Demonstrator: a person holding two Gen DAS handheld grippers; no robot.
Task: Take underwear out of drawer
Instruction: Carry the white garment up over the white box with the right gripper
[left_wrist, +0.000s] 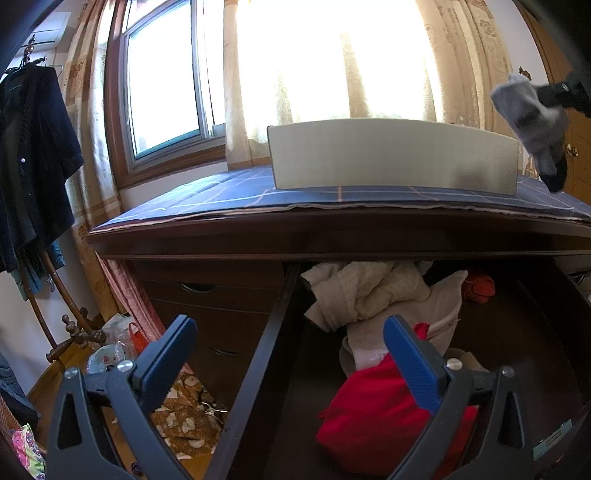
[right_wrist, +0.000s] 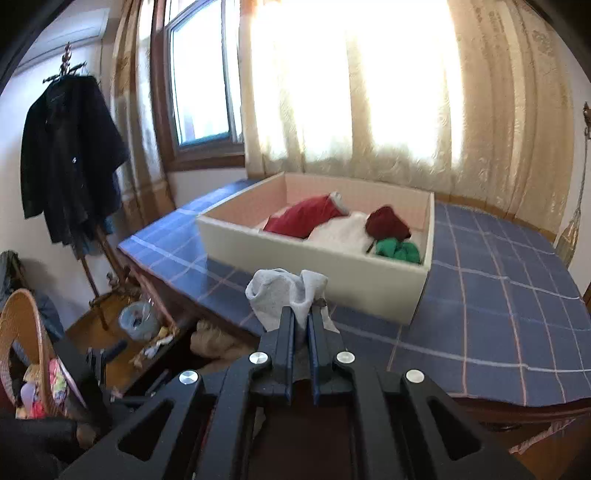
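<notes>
The dark wooden drawer (left_wrist: 258, 354) stands pulled open below the dresser top. It holds a red garment (left_wrist: 373, 410), cream and white underwear (left_wrist: 369, 291) and a small red-orange piece (left_wrist: 478, 286). My left gripper (left_wrist: 291, 354) is open and empty, just above the drawer's left wall. My right gripper (right_wrist: 302, 314) is shut on grey underwear (right_wrist: 280, 291) and holds it above the dresser top, in front of the white box (right_wrist: 310, 254). The grey underwear also shows in the left wrist view (left_wrist: 528, 114), high at the right.
The white box (left_wrist: 391, 158) sits on a blue checked cloth (right_wrist: 491, 295) and holds red, white, dark red and green garments (right_wrist: 397, 249). A coat stand with a dark coat (right_wrist: 70, 155) is at left. A wicker basket (right_wrist: 22, 332) and floor clutter (left_wrist: 184, 413) lie beside the dresser.
</notes>
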